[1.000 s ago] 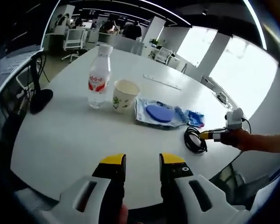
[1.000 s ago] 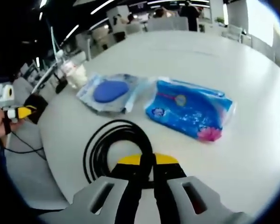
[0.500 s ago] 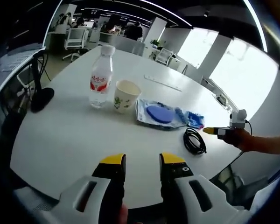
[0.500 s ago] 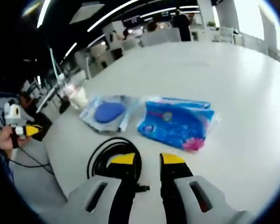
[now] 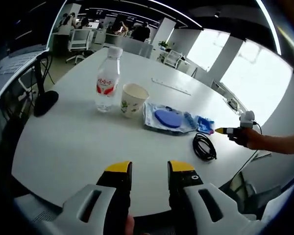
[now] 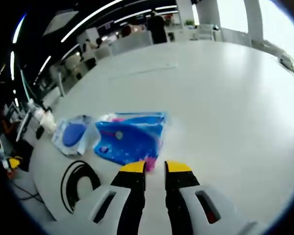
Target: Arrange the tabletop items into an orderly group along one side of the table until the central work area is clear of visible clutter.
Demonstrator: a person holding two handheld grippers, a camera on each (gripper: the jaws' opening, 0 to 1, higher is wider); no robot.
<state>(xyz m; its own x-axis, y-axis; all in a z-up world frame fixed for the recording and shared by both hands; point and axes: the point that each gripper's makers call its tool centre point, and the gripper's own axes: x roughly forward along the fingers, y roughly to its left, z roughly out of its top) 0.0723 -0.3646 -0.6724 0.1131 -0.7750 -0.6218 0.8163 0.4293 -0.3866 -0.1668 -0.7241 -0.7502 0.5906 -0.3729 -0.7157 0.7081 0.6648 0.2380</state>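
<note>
On the white round table (image 5: 63, 142) a row of items runs left to right: a clear water bottle (image 5: 108, 78) with a red label, a paper cup (image 5: 132, 100), a clear pouch holding a blue disc (image 5: 167, 119), and a blue tissue pack (image 5: 205, 125). A coiled black cable (image 5: 204, 147) lies nearer the edge. My left gripper (image 5: 149, 169) hovers open over the near rim, holding nothing. My right gripper (image 6: 155, 167) is open just short of the tissue pack (image 6: 130, 137), with the pouch (image 6: 73, 136) and cable (image 6: 78, 180) to its left. A hand holds this right gripper (image 5: 226, 130) past the table's right edge.
A black lamp base (image 5: 45, 100) stands at the table's left edge. A long flat strip (image 5: 170, 86) lies farther back on the table. Office chairs (image 5: 78, 41) and people fill the room behind. A wide bare stretch of table (image 6: 225, 98) opens to the right of the tissue pack.
My right gripper was shut on the black cable, then opened and let it go. It has swung right to face the tissue pack. The left gripper has barely moved.
</note>
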